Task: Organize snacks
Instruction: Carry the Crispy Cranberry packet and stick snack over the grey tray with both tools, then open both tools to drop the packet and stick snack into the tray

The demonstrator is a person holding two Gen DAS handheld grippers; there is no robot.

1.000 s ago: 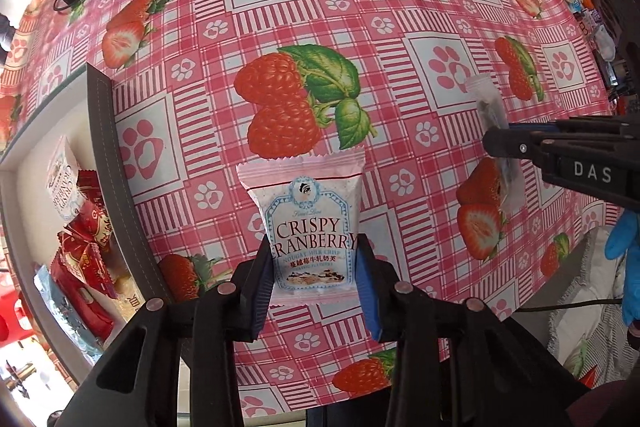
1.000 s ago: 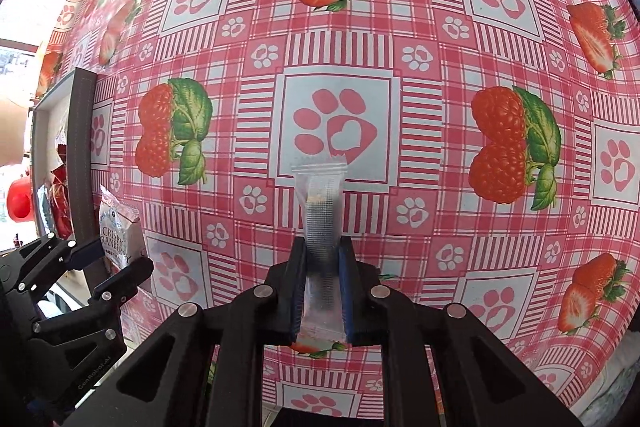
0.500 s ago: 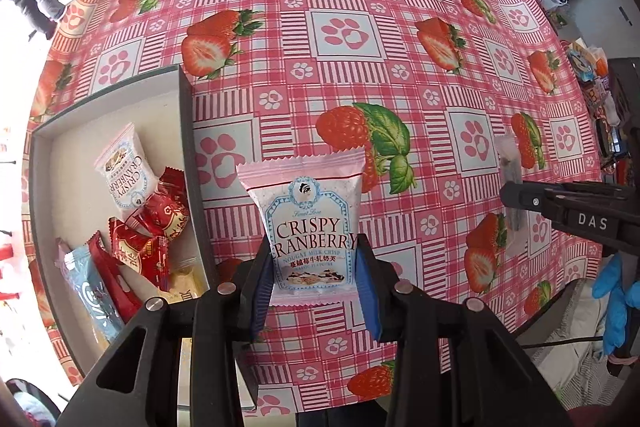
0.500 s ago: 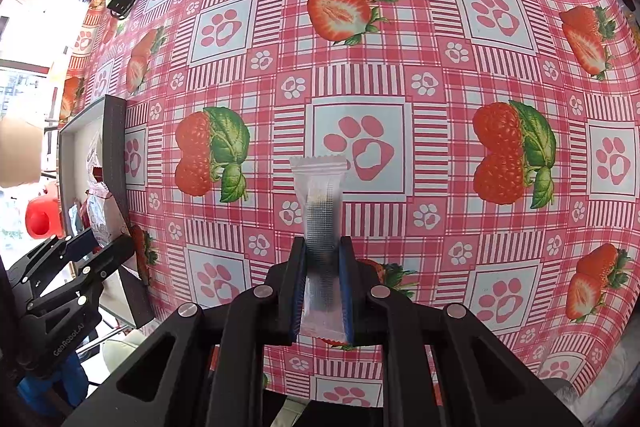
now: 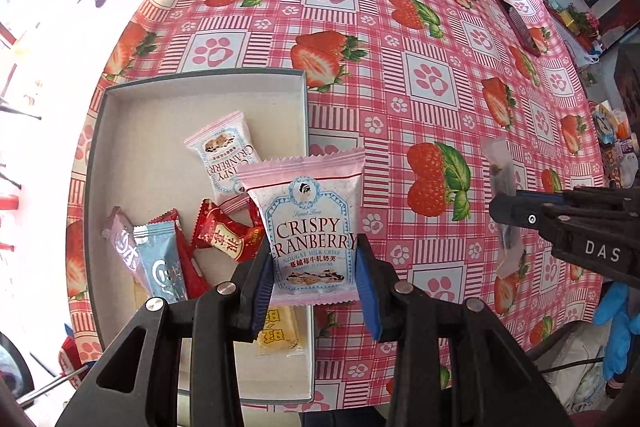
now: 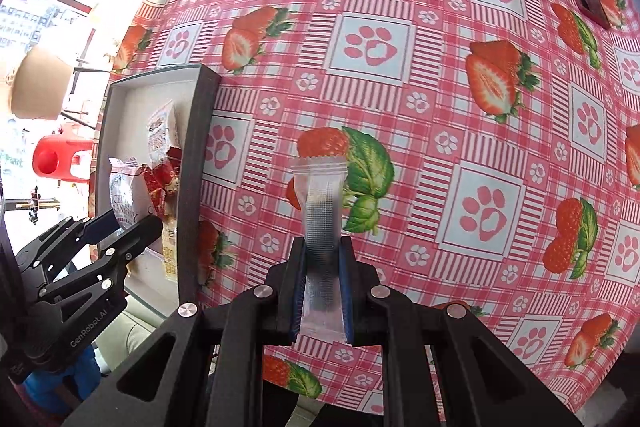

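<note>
Since the earlier frame, both grippers have been carried toward the grey box (image 5: pixel 96 155). A cranberry packet (image 5: pixel 312 227) is clamped upright by the left gripper (image 5: pixel 314 267) above the box's right wall; a clear slim sachet (image 6: pixel 322 227) is pinched by the right gripper (image 6: pixel 322 291) over open tablecloth (image 6: pixel 440 107).

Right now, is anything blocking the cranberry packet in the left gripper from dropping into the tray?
Nothing visible blocks it. The cranberry packet, clamped in the left gripper, hangs over the tray near its right wall. Other snacks lie below; the tray's far half is bare.
</note>
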